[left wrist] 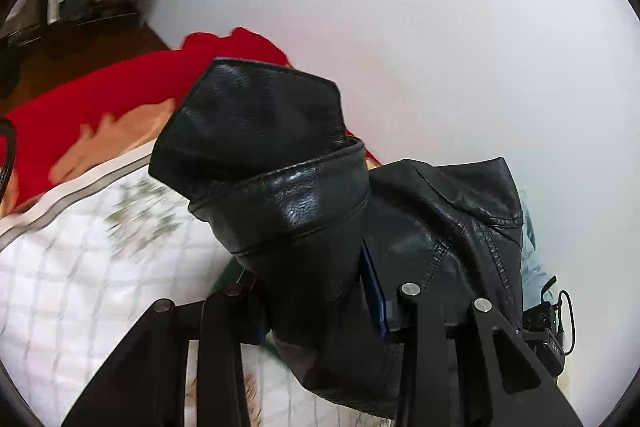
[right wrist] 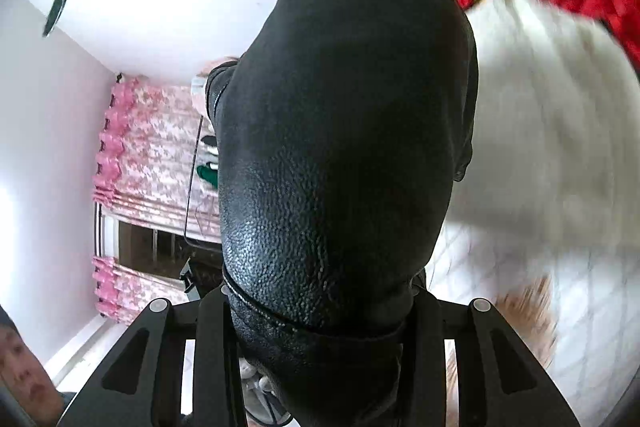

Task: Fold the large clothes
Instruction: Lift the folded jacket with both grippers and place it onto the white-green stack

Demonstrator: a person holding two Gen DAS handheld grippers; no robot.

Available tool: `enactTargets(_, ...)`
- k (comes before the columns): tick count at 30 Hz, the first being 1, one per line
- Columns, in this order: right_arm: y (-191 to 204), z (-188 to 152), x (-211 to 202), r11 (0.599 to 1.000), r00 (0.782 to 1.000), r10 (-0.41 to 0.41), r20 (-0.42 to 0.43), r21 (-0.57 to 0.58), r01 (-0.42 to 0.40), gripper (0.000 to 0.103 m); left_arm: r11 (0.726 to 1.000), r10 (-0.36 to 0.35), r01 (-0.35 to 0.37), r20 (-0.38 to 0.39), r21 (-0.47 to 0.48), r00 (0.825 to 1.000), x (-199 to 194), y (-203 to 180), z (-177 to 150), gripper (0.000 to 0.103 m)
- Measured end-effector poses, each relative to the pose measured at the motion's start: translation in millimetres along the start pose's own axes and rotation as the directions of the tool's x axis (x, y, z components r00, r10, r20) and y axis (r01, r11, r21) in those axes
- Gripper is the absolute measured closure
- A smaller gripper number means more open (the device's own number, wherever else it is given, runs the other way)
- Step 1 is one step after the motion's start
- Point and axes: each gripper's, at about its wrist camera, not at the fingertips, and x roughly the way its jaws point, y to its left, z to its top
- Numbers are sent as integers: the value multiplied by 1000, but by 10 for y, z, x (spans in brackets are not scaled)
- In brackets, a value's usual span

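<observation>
Black leather jacket [left wrist: 288, 195], grained, stitched seams, bunched and lifted over white quilted bedding [left wrist: 80, 267], pinched by both left gripper [left wrist: 320, 303] and right gripper [right wrist: 320, 311], fingers pressed on folds.

No legible txt or labels.

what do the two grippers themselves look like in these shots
Both look alike: the left gripper and right gripper are matte black, each with flat angular finger arms pierced by triangular cut-outs and fixed with round silver pins. A blue strip edges one left finger. No sleeves or markings show.
</observation>
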Motion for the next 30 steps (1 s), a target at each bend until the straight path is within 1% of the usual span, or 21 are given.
enactTargets(3, -326, 554, 4, 1000, 1000, 19, -5, 25, -19, 62, 1000, 0, 1, -14, 23, 1000, 584, -13, 75, 71)
enactTargets(4, -544, 743, 24, 998, 999, 30, -17, 54, -29, 62, 1000, 6, -5, -25, 29, 1000, 731, 7, 46, 71)
enactTargets(5, -788, 855, 62, 996, 999, 29, -19, 87, -28, 62, 999, 23, -21, -48, 40, 999, 963, 57, 12, 70)
enactTargets(7, -1199, 1047, 82, 987, 999, 33, -32, 156, -27, 61, 997, 62, -57, -93, 54, 994, 1199, 207, -161, 70)
enactTargets(10, -1690, 1222, 108, 972, 998, -22, -54, 234, 34, 59, 993, 104, -92, -167, 79, 980, 1494, 368, -347, 68)
enactTargets(11, -1741, 1281, 105, 969, 998, -36, -59, 243, 49, 54, 992, 106, -92, -180, 86, 978, 1520, 397, -370, 63)
enactTargets(13, -1776, 1315, 118, 959, 994, -81, -68, 266, 96, 43, 986, 123, -100, -178, 132, 976, 1486, 349, -405, 63)
enactTargets(14, -1739, 1334, 122, 951, 987, -139, -83, 267, 156, 35, 982, 134, -106, -179, 157, 975, 1469, 293, -412, 63)
enactTargets(16, -1581, 1301, 121, 932, 962, -255, -101, 240, 272, 28, 967, 168, -125, -188, 221, 968, 1416, 196, -419, 63)
enactTargets(17, -1472, 1289, 115, 915, 939, -326, -108, 214, 342, 19, 961, 181, -133, -189, 241, 965, 1393, 136, -402, 57)
enactTargets(18, -1338, 1275, 97, 888, 904, -416, -103, 170, 428, 10, 953, 200, -148, -185, 264, 962, 1362, 108, -392, 38)
enactTargets(19, -1129, 1230, 84, 835, 840, -536, -79, 95, 542, 8, 940, 235, -176, -181, 292, 955, 1329, 67, -403, 24)
enactTargets(20, -960, 1173, 90, 781, 781, -622, -56, 38, 624, 5, 931, 259, -196, -177, 308, 950, 1324, 9, -401, 0)
enactTargets(22, -690, 1030, 105, 673, 672, -740, -14, -16, 740, 5, 909, 300, -232, -159, 345, 941, 1208, -59, -398, 0)
enactTargets(23, -584, 971, 104, 633, 633, -774, 8, -23, 774, 1, 901, 315, -244, -153, 359, 937, 1180, -69, -427, 0)
enactTargets(24, -452, 859, 113, 568, 569, -822, 37, -28, 823, 0, 886, 335, -260, -140, 384, 932, 1089, -134, -426, 0)
enactTargets(25, -429, 701, 115, 518, 519, -853, 56, -33, 855, 0, 874, 348, -272, -130, 402, 928, 1059, -154, -420, 0)
enactTargets(26, -278, 557, 132, 452, 452, -887, 92, -31, 892, 0, 856, 367, -286, -116, 431, 923, 970, -227, -437, 0)
enactTargets(27, -241, 326, 154, 419, 420, -900, 117, -32, 907, 0, 846, 374, -290, -110, 448, 921, 943, -256, -436, 0)
enactTargets(29, -111, 40, 132, 342, 340, -926, 163, -16, 940, 0, 799, 407, -310, -83, 515, 910, 757, -410, -470, 0)
enactTargets(30, -50, -39, 90, 321, 317, -931, 179, -4, 947, 0, 781, 414, -311, -75, 542, 907, 691, -474, -479, 0)
